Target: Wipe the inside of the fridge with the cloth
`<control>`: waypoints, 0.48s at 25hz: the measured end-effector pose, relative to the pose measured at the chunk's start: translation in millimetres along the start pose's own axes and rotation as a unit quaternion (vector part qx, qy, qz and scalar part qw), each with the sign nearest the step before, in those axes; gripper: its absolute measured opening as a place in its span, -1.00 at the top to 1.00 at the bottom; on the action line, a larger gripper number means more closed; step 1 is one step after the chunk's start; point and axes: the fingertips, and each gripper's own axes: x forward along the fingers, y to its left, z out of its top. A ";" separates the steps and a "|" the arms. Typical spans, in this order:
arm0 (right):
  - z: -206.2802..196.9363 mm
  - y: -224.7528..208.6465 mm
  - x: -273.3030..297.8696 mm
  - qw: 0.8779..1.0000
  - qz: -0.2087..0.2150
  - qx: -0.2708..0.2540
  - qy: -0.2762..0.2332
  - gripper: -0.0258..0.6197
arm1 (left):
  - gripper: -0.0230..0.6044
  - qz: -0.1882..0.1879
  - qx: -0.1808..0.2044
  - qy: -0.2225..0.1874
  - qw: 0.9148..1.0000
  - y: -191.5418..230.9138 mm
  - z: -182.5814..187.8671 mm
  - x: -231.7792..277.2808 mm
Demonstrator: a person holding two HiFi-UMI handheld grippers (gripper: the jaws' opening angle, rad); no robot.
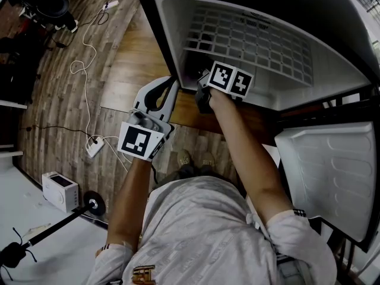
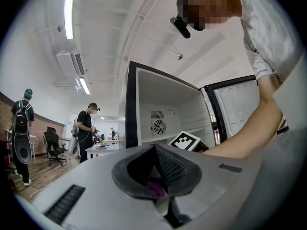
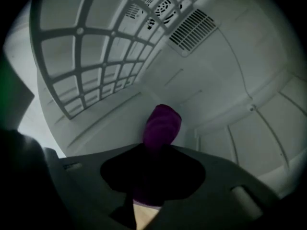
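The fridge [image 1: 178, 46] stands open below me, its white inside and wire shelf [image 1: 255, 40] showing. My right gripper [image 1: 203, 92] reaches into the compartment at its lower left, under its marker cube. In the right gripper view the right gripper [image 3: 160, 145] is shut on a purple cloth [image 3: 163, 123], whose end sticks out toward the white inner wall [image 3: 225, 104] below the wire shelf [image 3: 91, 56]. I cannot tell whether the cloth touches the wall. My left gripper [image 1: 168, 86] hangs outside the fridge by its left edge. Its jaws [image 2: 156, 150] are shut, holding nothing.
The fridge door [image 1: 332, 171] is swung open at the right. Cables and a power strip [image 1: 95, 146] lie on the wood floor at the left, with a white box [image 1: 59, 190] nearby. Two people [image 2: 87, 128] stand far off in the room.
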 end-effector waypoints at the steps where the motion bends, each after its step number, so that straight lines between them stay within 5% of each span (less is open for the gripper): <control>1: -3.3 -4.0 1.3 1.000 -0.008 -0.002 0.006 0.58 | 0.93 0.001 -0.001 0.001 1.000 0.7 -0.7 -0.3; 12: -32.1 -27.5 8.6 0.995 -0.063 -0.019 0.069 0.58 | 0.93 0.007 -0.003 0.021 1.000 4.3 -9.8 -6.8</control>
